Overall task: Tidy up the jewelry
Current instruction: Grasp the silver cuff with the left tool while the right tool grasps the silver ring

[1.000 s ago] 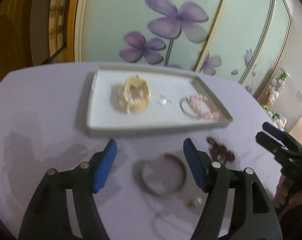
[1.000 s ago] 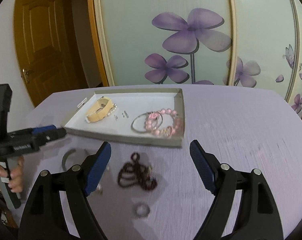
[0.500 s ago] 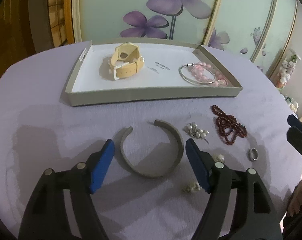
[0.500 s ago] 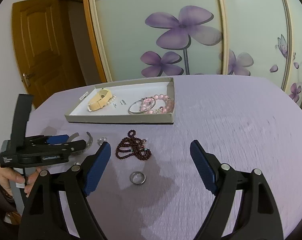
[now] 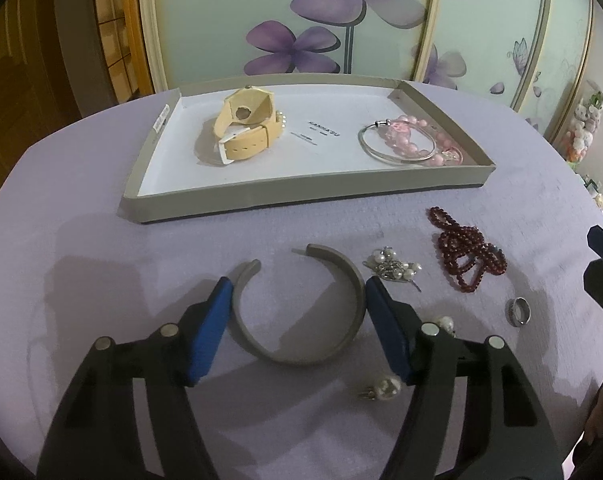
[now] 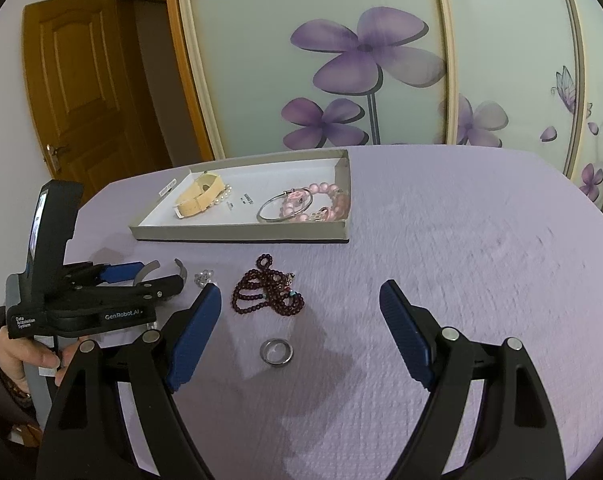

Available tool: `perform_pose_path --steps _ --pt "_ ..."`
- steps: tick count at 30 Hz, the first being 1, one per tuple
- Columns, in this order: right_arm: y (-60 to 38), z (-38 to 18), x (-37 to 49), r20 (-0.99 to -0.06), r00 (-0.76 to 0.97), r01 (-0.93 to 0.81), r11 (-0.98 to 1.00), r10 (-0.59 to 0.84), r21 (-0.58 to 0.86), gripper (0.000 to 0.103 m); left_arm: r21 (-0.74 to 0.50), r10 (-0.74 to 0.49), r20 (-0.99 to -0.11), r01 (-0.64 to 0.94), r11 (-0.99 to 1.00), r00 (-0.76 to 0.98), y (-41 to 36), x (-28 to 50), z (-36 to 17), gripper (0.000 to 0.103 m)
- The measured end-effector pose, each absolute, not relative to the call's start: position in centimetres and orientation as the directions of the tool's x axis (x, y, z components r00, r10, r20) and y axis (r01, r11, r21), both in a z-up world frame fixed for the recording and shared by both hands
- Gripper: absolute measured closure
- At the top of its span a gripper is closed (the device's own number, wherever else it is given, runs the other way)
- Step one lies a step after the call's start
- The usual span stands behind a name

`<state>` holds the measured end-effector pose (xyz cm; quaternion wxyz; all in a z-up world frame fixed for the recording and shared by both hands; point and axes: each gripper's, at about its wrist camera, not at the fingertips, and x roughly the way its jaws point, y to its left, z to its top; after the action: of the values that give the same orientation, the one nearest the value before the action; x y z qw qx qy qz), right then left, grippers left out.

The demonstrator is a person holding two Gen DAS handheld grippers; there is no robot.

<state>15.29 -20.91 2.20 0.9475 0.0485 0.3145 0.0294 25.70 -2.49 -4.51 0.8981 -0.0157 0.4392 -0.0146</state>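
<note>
A shallow grey tray holds a cream watch, a silver bangle and a pink bead bracelet. On the purple cloth lie a grey open cuff, a pearl cluster, dark red beads, a silver ring and two pearl earrings. My left gripper is open, its jaws on either side of the cuff. My right gripper is open above the ring and beads.
A sliding door with purple flowers stands behind the round table. A wooden door is at the far left. The table edge curves away on the right.
My left gripper has moved forward and down, so its jaws now straddle the cuff closely. My right gripper has drawn back and lowered toward the ring.
</note>
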Motion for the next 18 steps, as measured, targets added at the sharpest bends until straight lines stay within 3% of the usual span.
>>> perform_pose_path --steps 10,15,18 --pt "-19.2 0.8 14.8 -0.637 0.763 -0.077 0.994 0.106 0.074 0.021 -0.131 -0.028 -0.728 -0.100 0.986 0.685 3.6 25.1 -1.8 0.037" --pt "-18.1 -0.4 15.0 -0.678 0.727 -0.097 0.994 0.106 0.051 0.034 -0.150 -0.021 -0.673 -0.108 0.983 0.740 5.4 24.4 0.6 0.037" --pt "-17.8 -1.3 15.5 -0.715 0.693 -0.092 0.995 0.091 0.037 0.048 -0.157 -0.028 -0.658 -0.101 0.982 0.752 5.7 24.2 1.2 0.037"
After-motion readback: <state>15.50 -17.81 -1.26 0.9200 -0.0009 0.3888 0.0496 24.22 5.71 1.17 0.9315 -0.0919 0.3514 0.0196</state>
